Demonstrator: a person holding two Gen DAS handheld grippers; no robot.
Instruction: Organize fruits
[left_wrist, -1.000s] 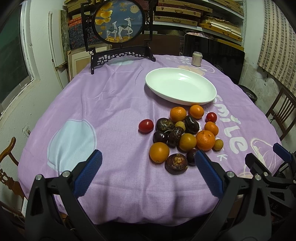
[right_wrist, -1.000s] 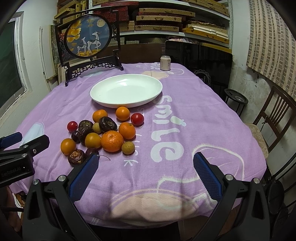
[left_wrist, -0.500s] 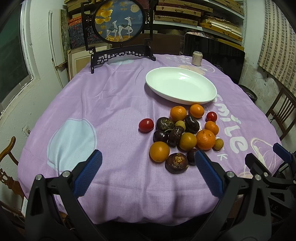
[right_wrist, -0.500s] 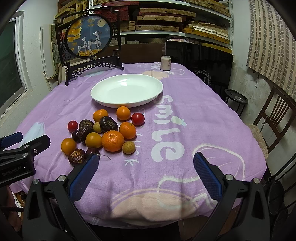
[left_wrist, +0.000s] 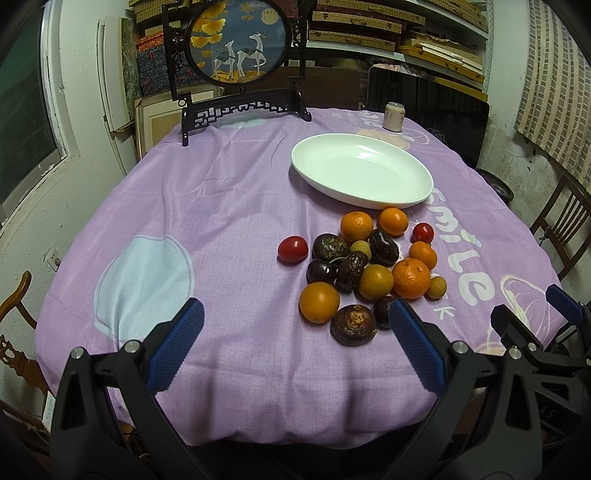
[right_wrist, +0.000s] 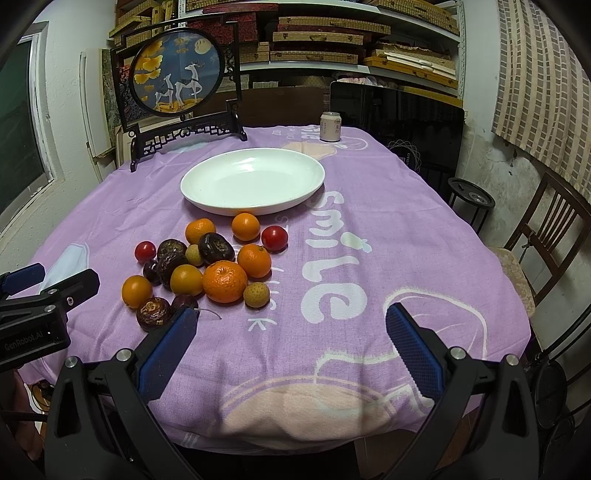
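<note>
A pile of fruit (left_wrist: 369, 273) lies on the purple tablecloth: several oranges, dark wrinkled passion fruits, red tomatoes and small yellow longans. It also shows in the right wrist view (right_wrist: 207, 269). An empty white oval plate (left_wrist: 321, 147) stands just beyond the pile, and shows in the right wrist view too (right_wrist: 199, 181). My left gripper (left_wrist: 295, 317) is open and empty over the table's near edge, its right finger beside the nearest passion fruit (left_wrist: 352, 325). My right gripper (right_wrist: 291, 325) is open and empty, to the right of the pile.
A framed round deer picture on a black stand (left_wrist: 238, 48) stands at the table's far edge. A drink can (left_wrist: 393, 117) stands behind the plate. Wooden chairs stand at the right (right_wrist: 546, 236) and left (left_wrist: 14, 314). Shelves fill the back wall.
Both grippers have crept slightly forward; the fruit and the plate have not moved.
</note>
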